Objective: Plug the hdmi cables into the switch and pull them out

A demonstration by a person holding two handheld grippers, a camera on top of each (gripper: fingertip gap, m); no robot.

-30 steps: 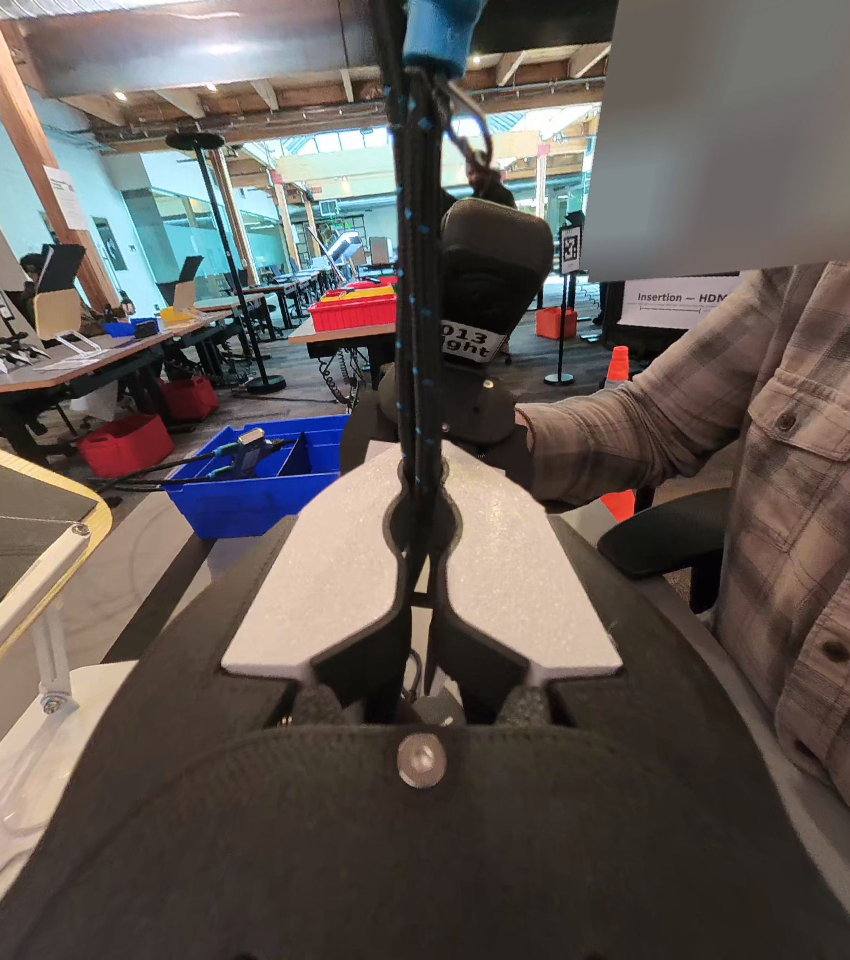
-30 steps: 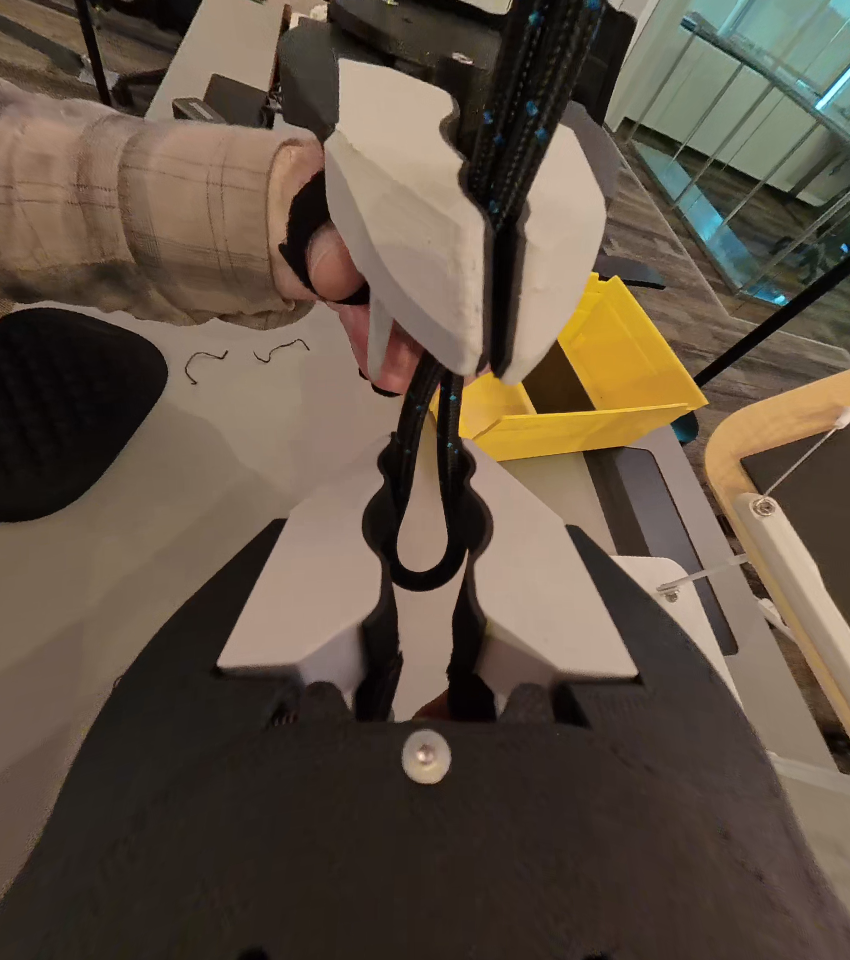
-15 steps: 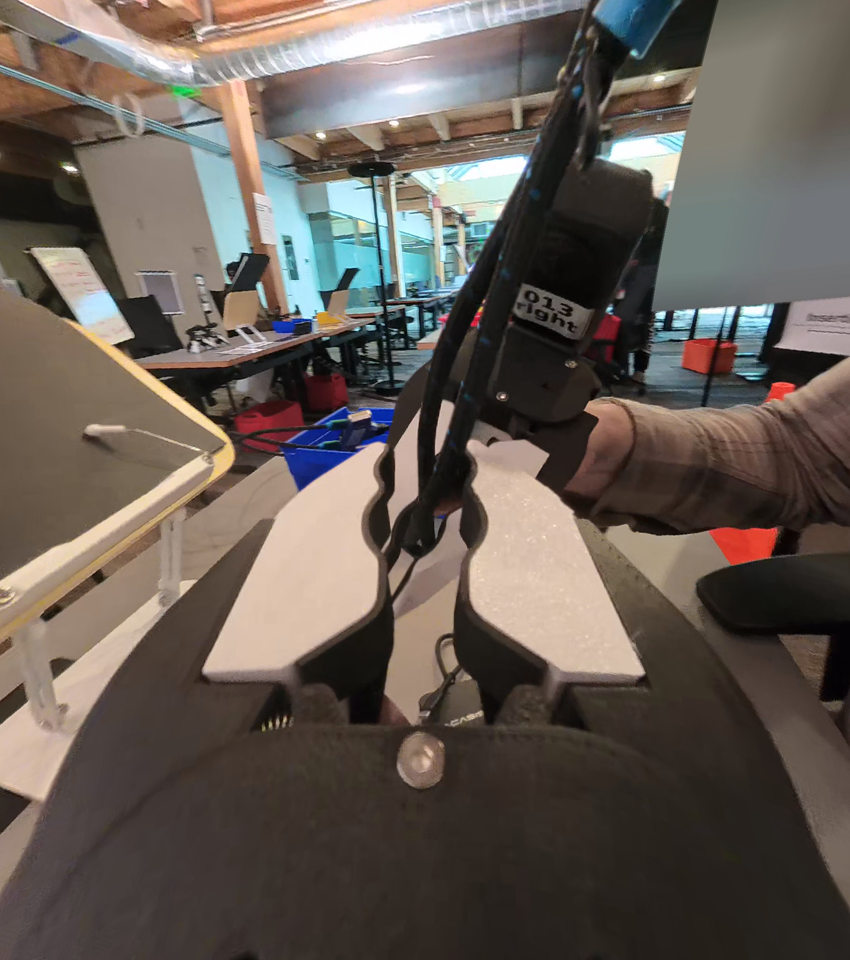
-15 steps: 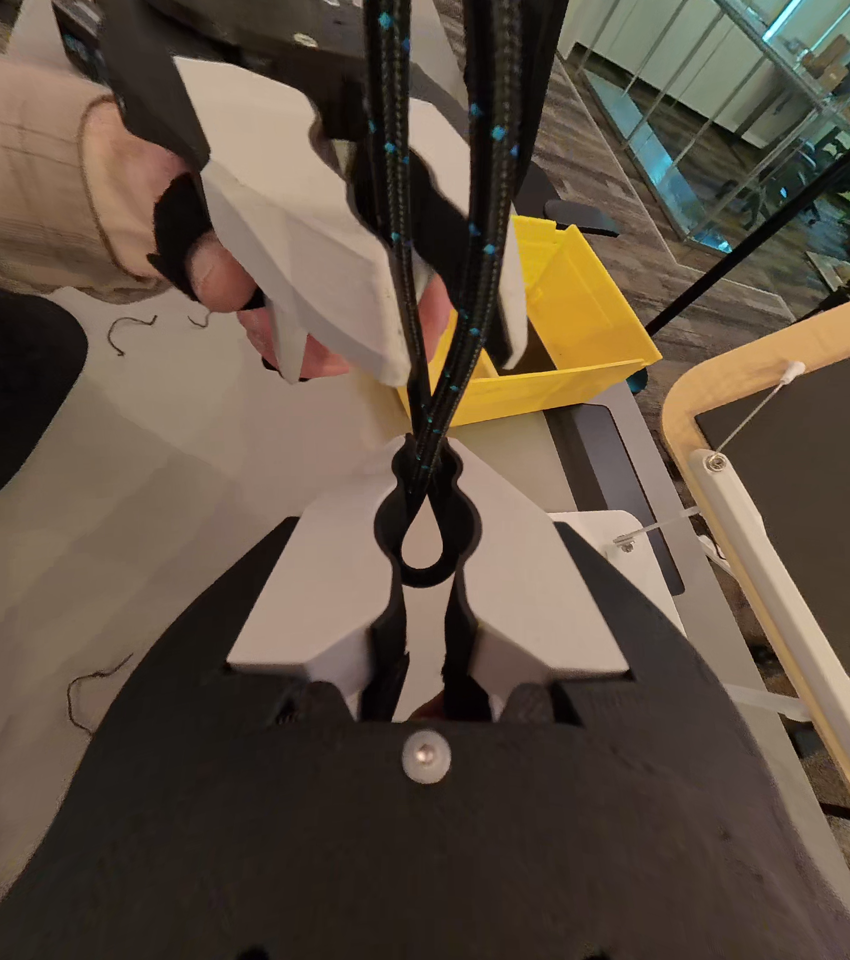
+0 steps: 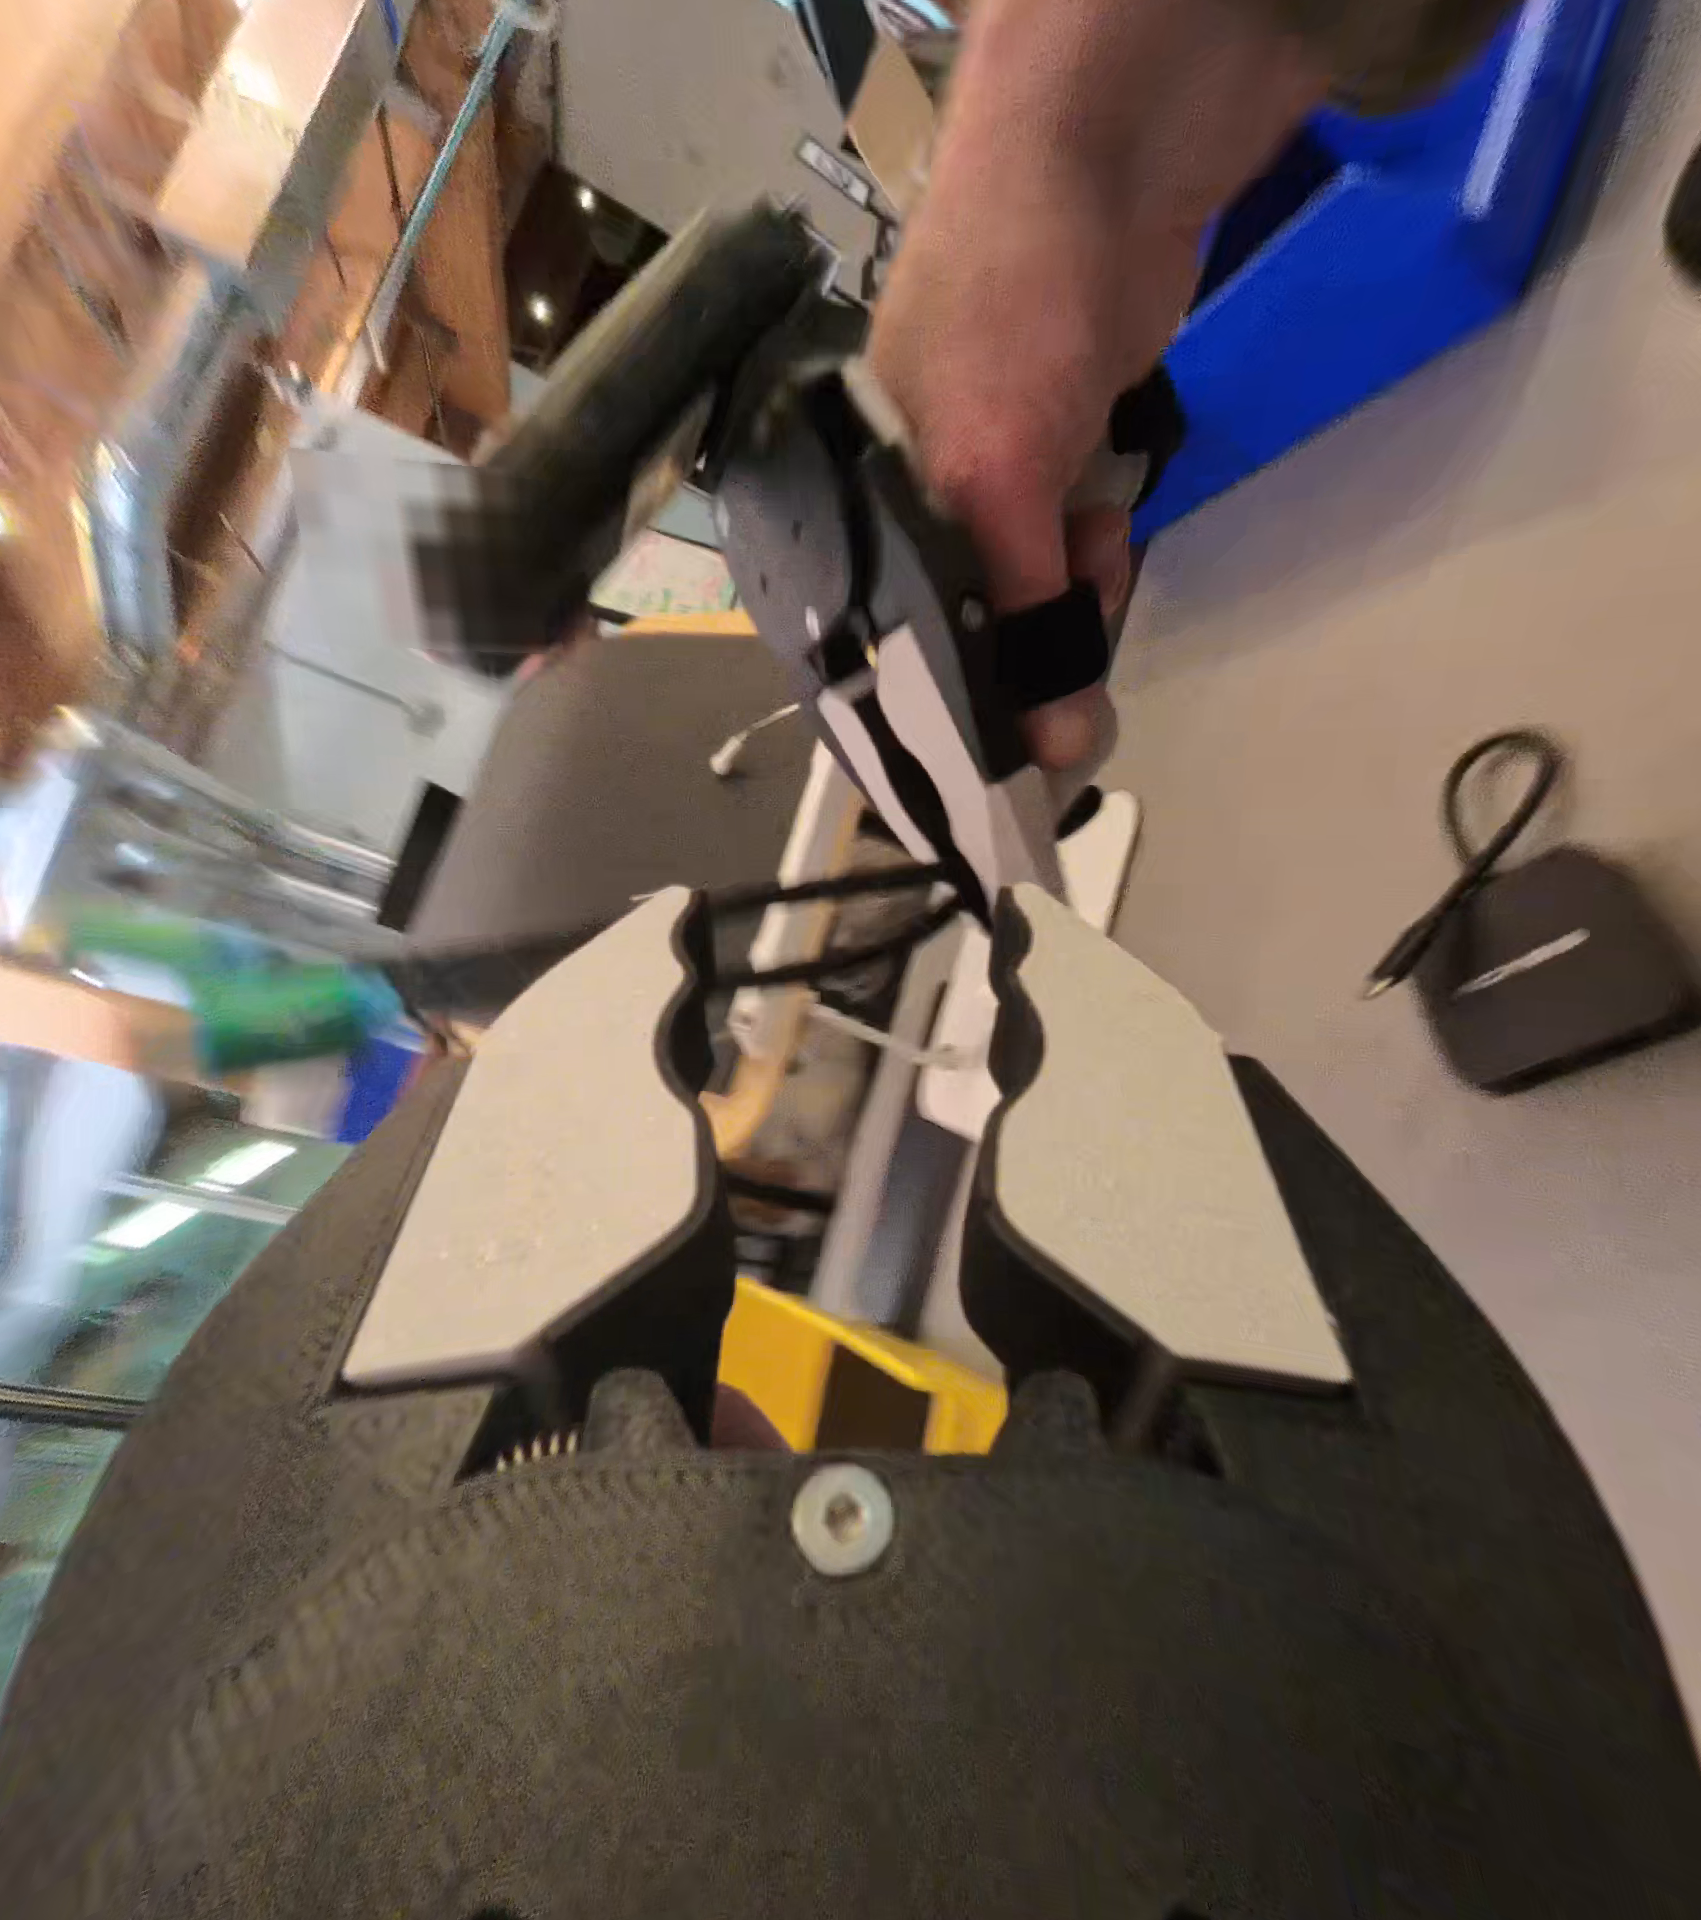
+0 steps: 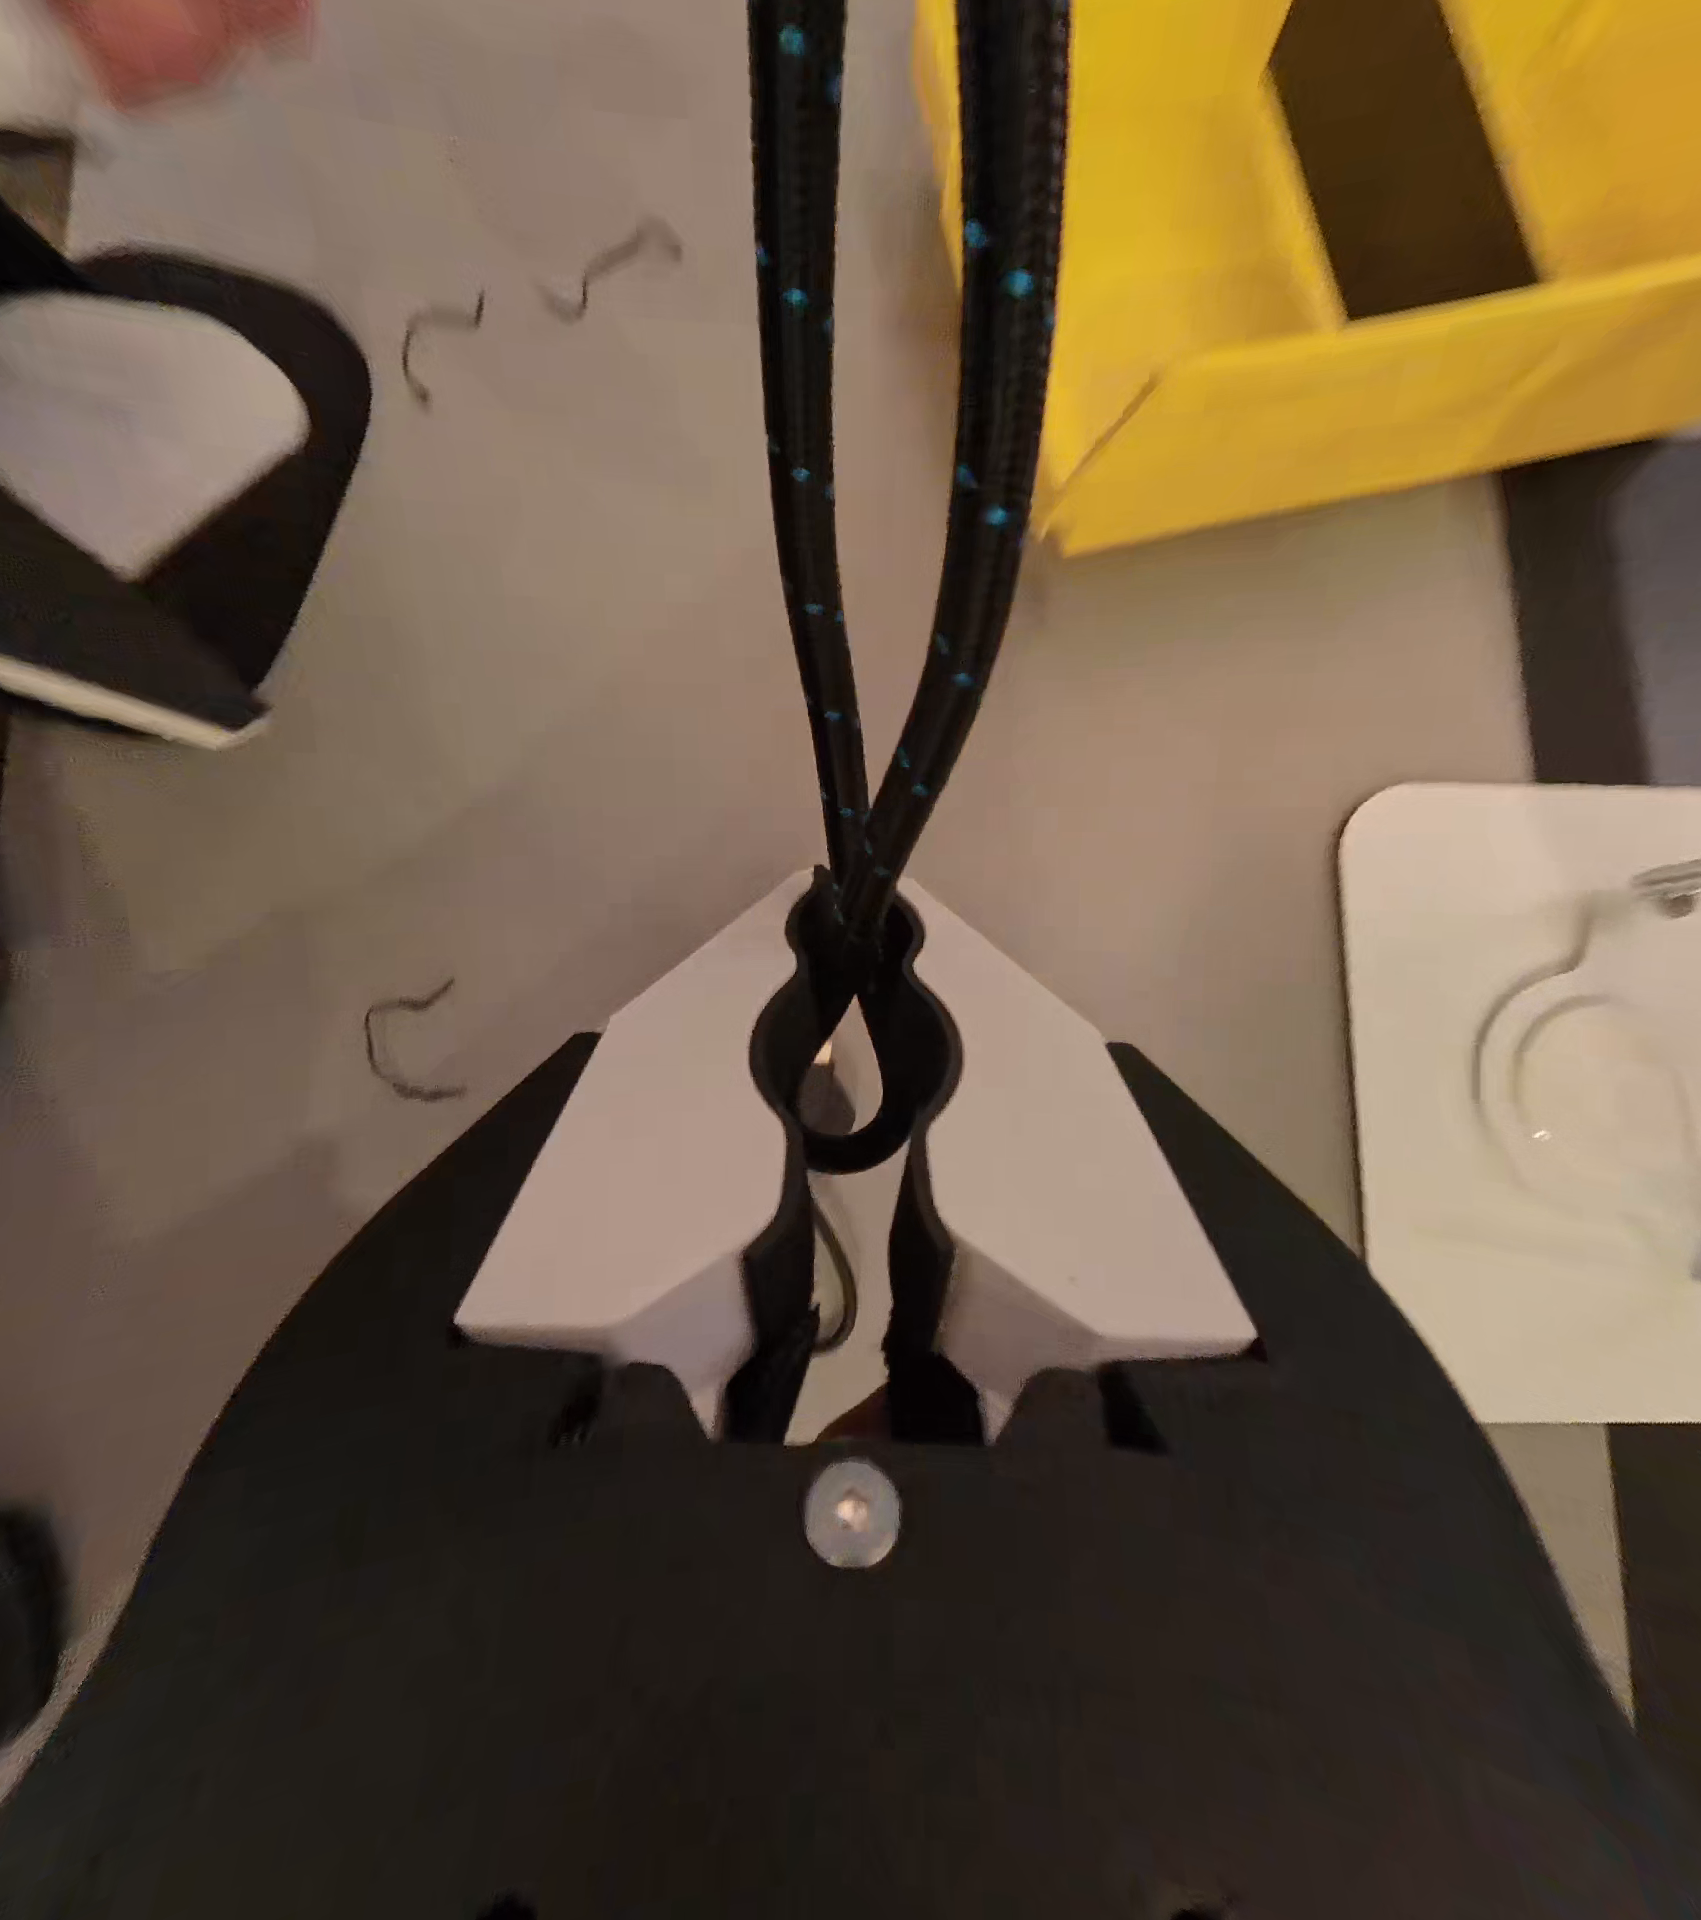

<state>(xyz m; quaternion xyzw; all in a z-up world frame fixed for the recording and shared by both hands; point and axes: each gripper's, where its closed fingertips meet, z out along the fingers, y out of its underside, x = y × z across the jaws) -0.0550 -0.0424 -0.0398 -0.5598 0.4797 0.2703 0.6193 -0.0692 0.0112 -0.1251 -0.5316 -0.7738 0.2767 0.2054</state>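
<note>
A black braided HDMI cable (image 6: 804, 416) with blue flecks hangs folded in two strands. My right gripper (image 6: 851, 896) is shut on its looped end (image 6: 856, 1143), over the grey table. In the left wrist view the right gripper (image 5: 971, 831) shows just beyond my left gripper, held by a hand, with cable strands (image 5: 815, 894) running left from its tips. My left gripper (image 5: 851, 914) is open with its jaws wide apart and holds nothing. The black switch box (image 5: 1552, 966) lies on the table to the right with a short looped lead (image 5: 1495, 821). The left view is blurred.
A yellow bin (image 6: 1345, 364) stands on the table ahead of the right gripper, and a white stand base (image 6: 1552, 1091) to its right. A blue bin (image 5: 1397, 260) sits at the table's far side. Small wire scraps (image 6: 410, 1039) lie on the table. The left gripper (image 6: 98, 468) shows blurred at left.
My left gripper has opened, let go of the cable and swung round towards the table. My right gripper keeps the cable loop and has tipped down over the table.
</note>
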